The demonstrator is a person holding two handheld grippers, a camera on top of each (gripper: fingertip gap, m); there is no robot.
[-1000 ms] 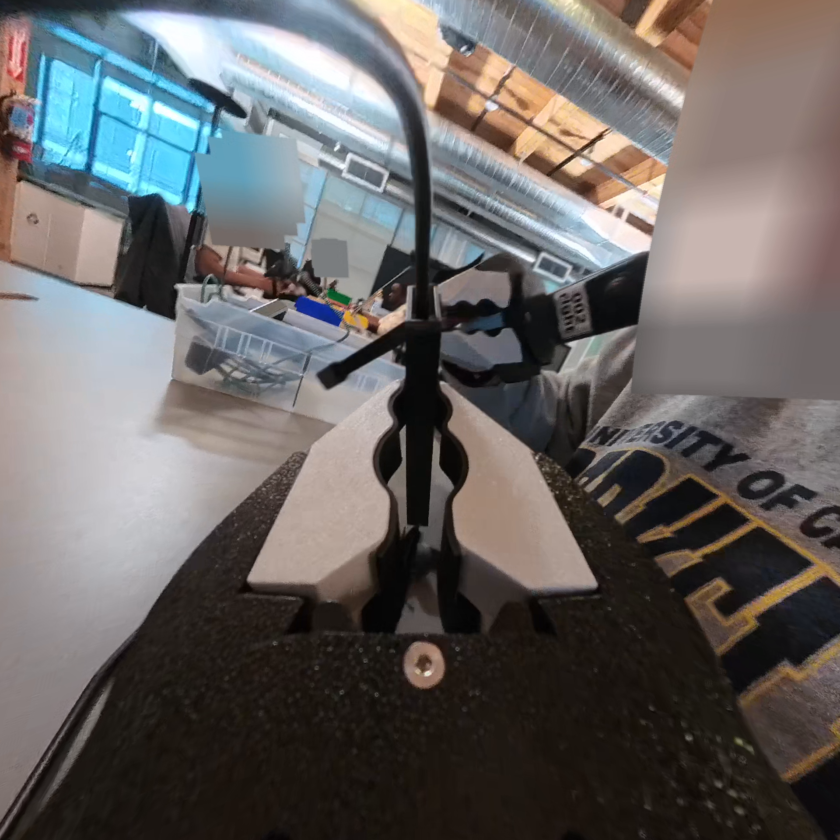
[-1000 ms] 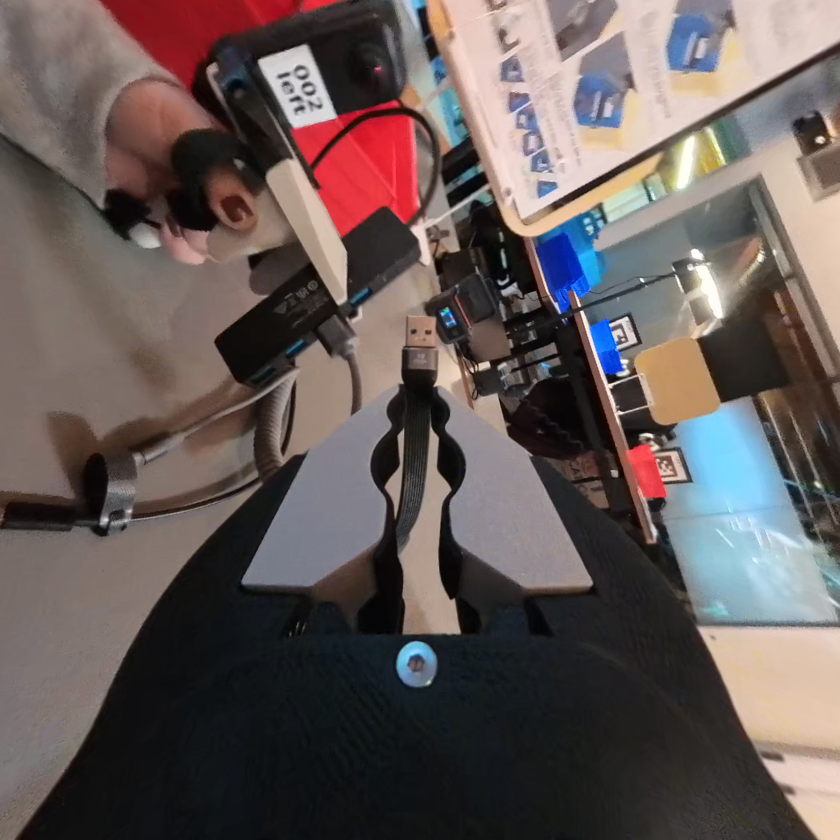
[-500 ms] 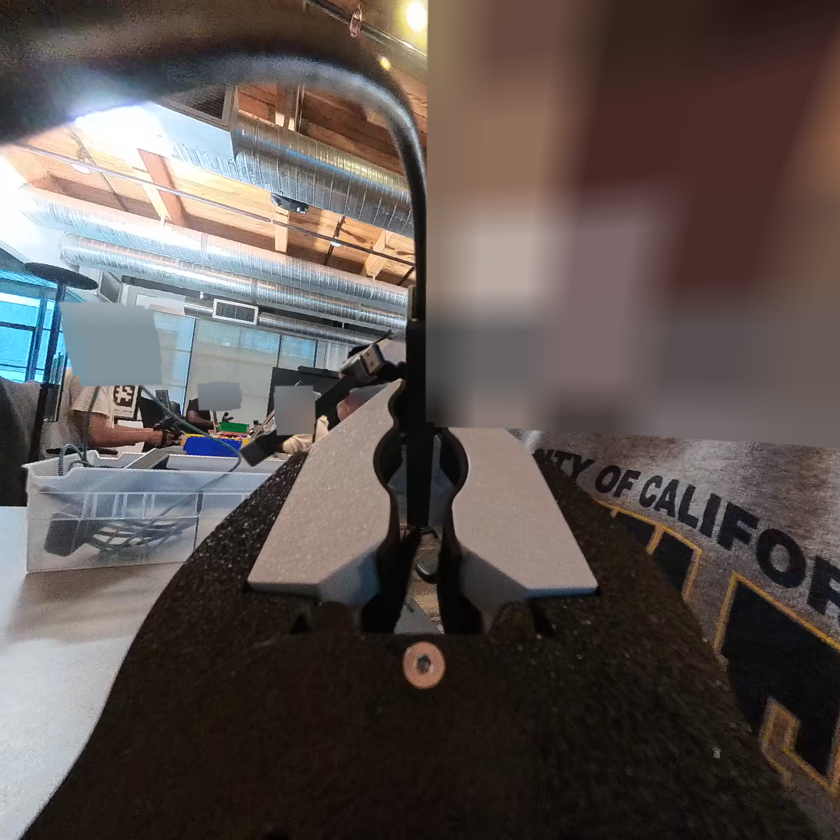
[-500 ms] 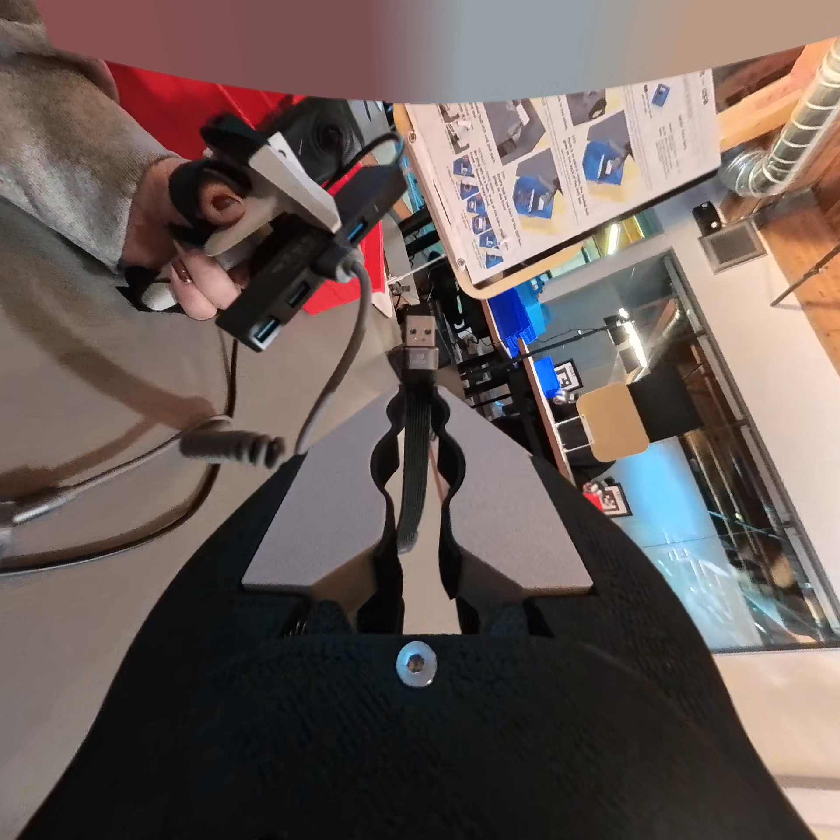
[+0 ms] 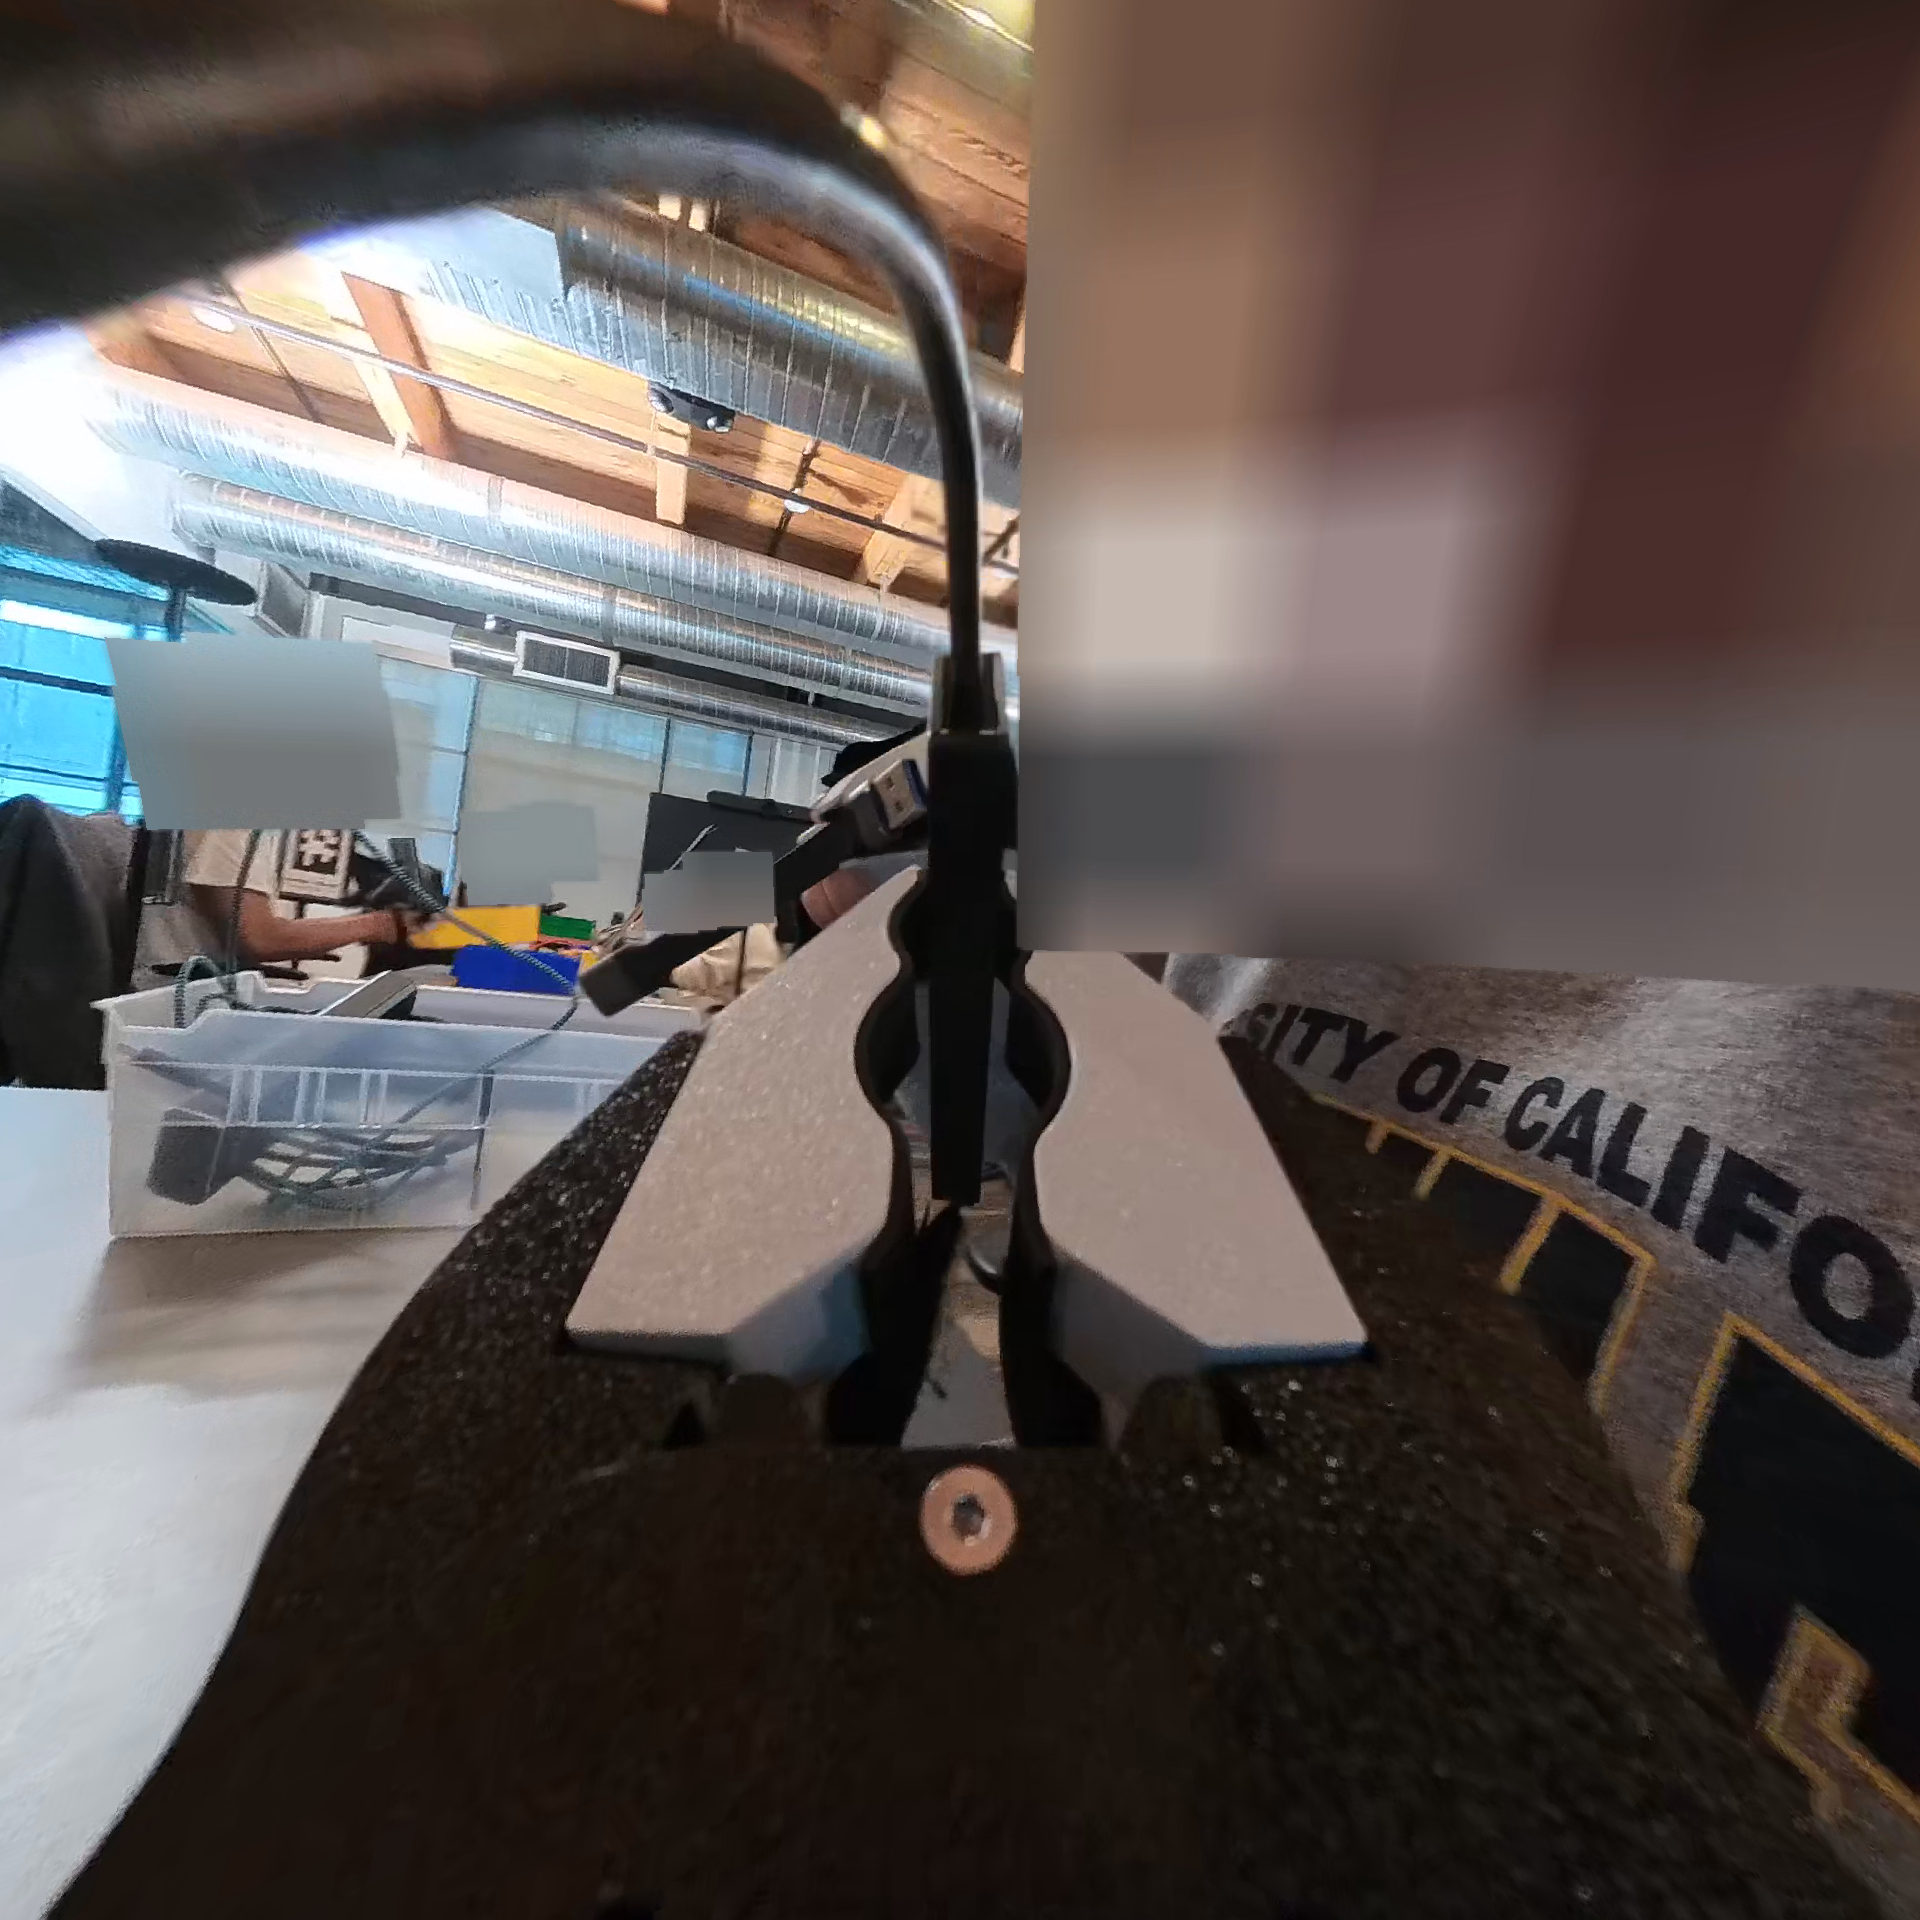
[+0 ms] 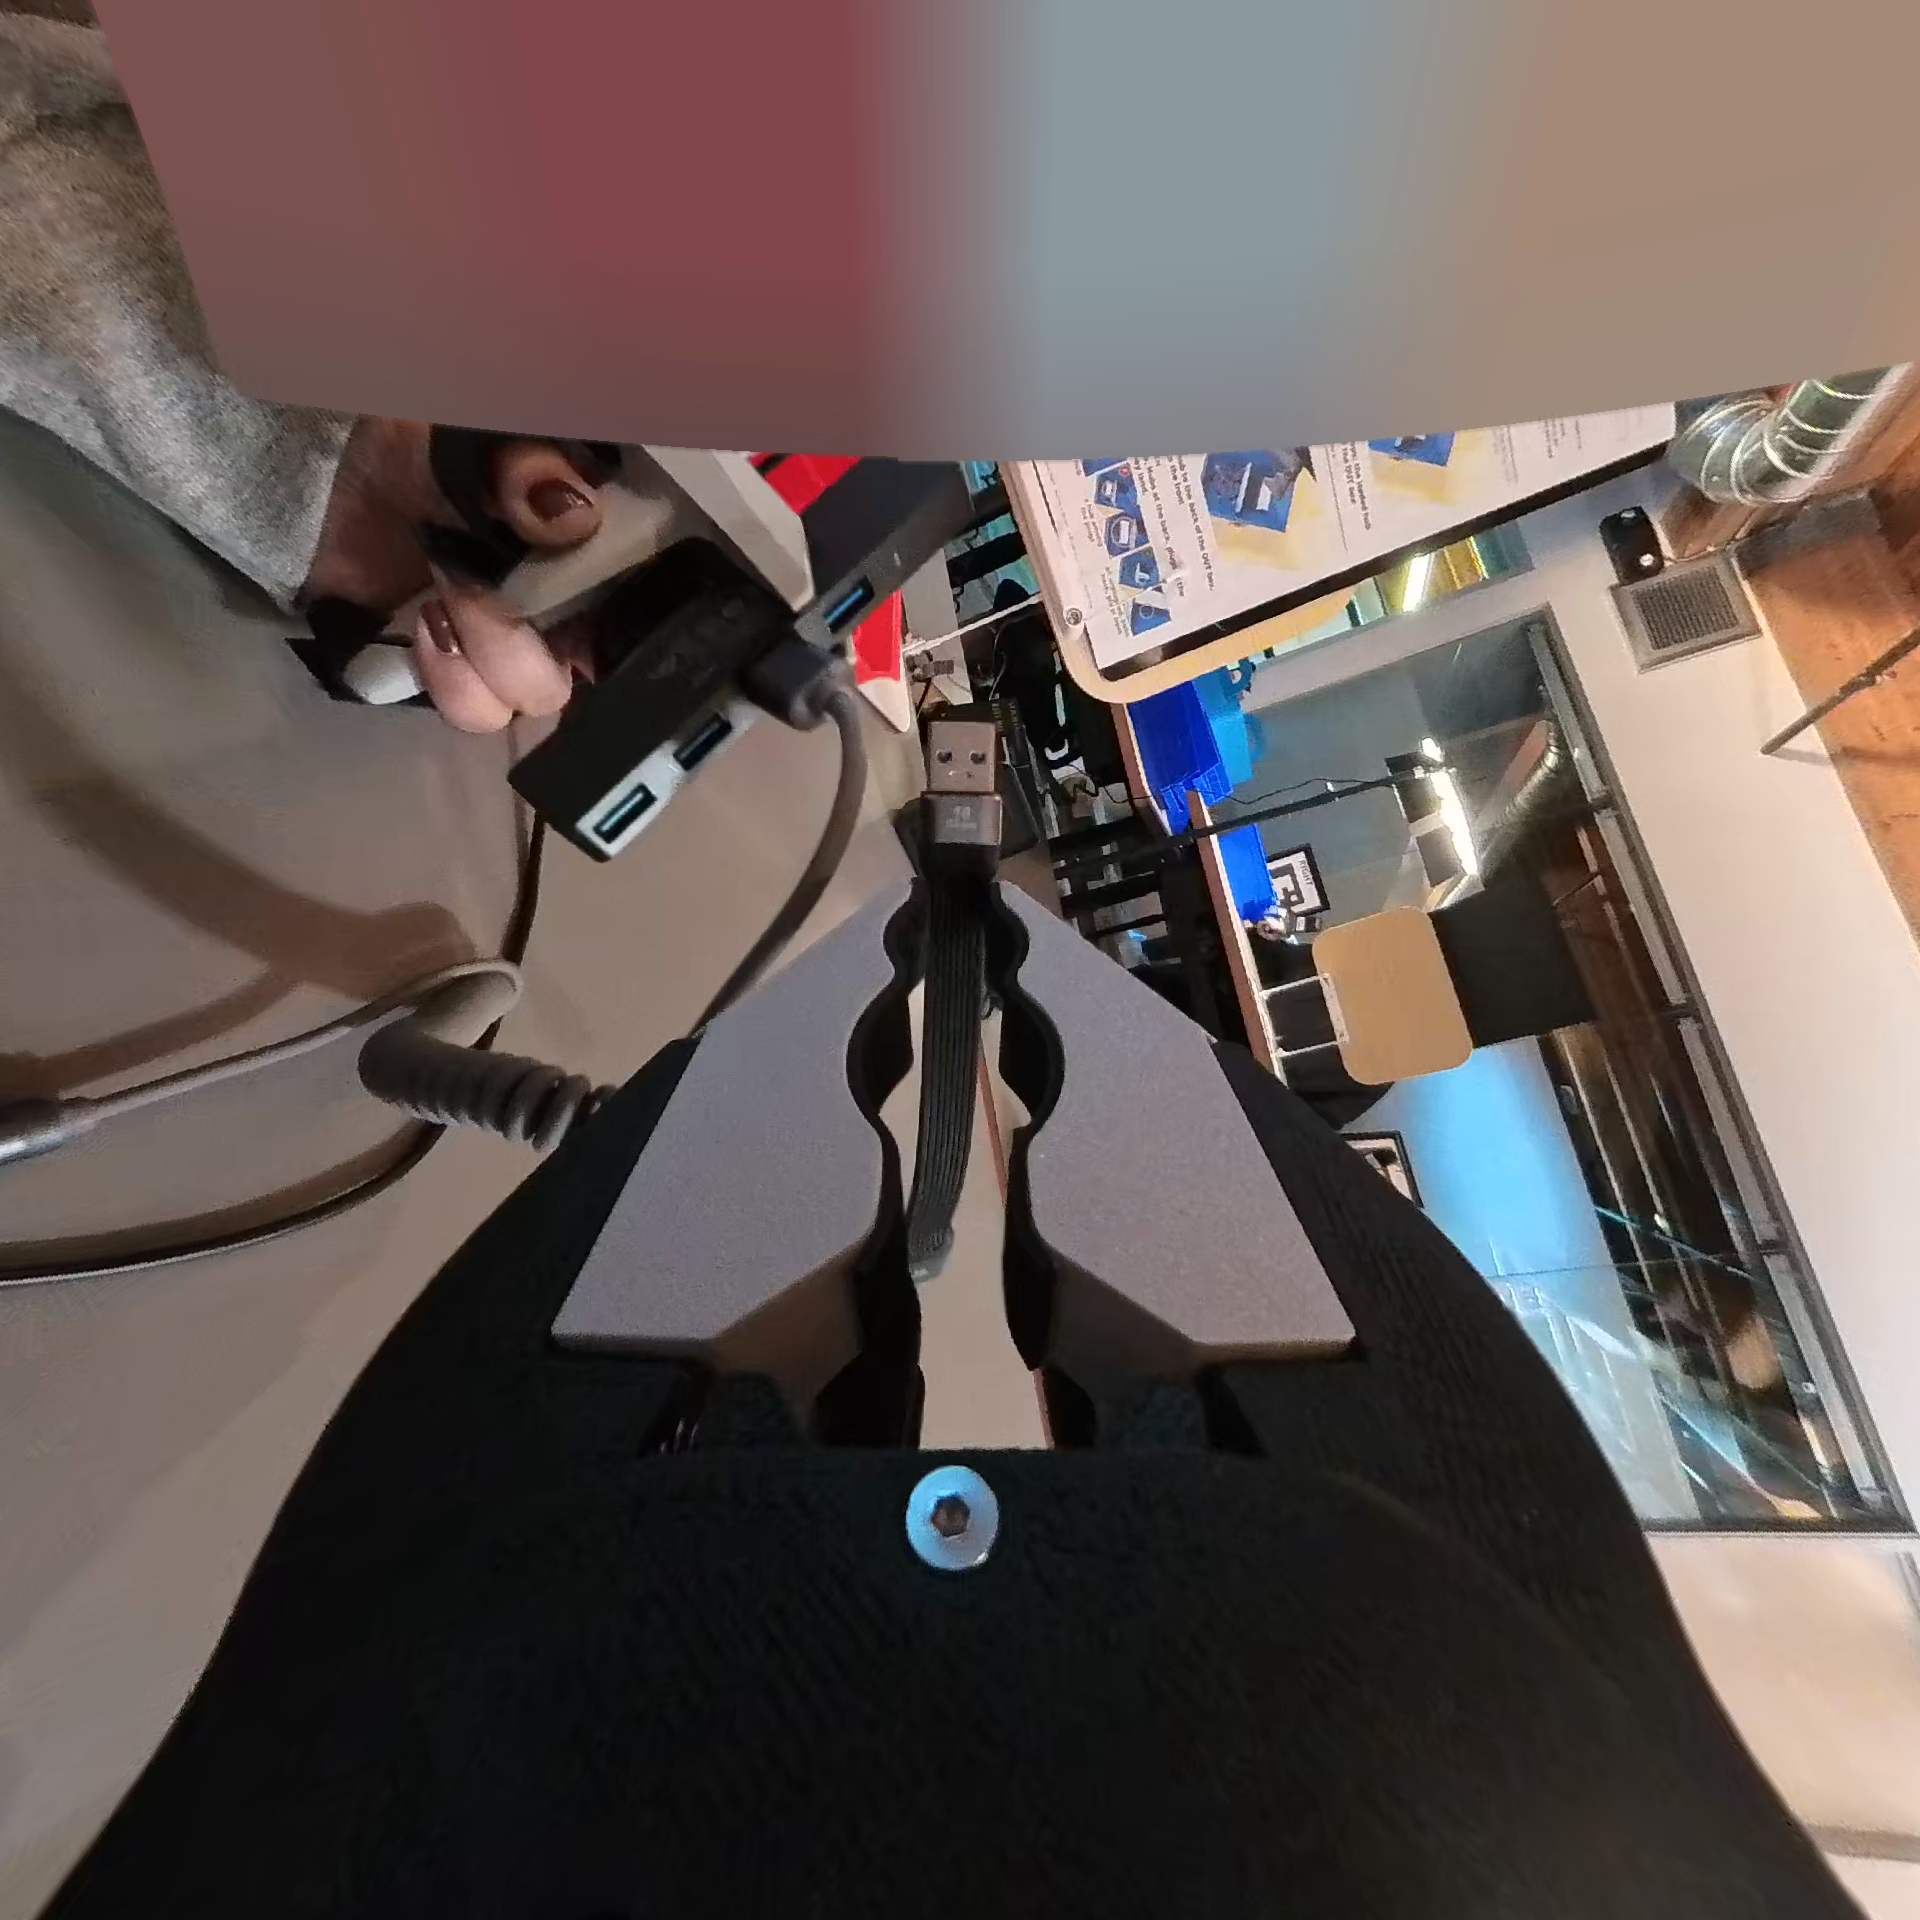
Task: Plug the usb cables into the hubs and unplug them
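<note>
Black hub (image 6: 717, 675), blue-ported with one cable plugged, sits clamped in the left gripper (image 5: 961, 914); right gripper (image 6: 956, 904) pinches a ribbed cable (image 6: 948, 1070), its far end hidden.

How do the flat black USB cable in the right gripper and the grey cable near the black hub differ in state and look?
1. The flat black cable is unplugged, its metal plug bare in the air; the grey cable is plugged into the hub.
2. The flat black cable is ribbed and straight, clamped in the right gripper; the grey cable is round and hangs in a curve, ungripped.
Both end in USB plugs.
</note>
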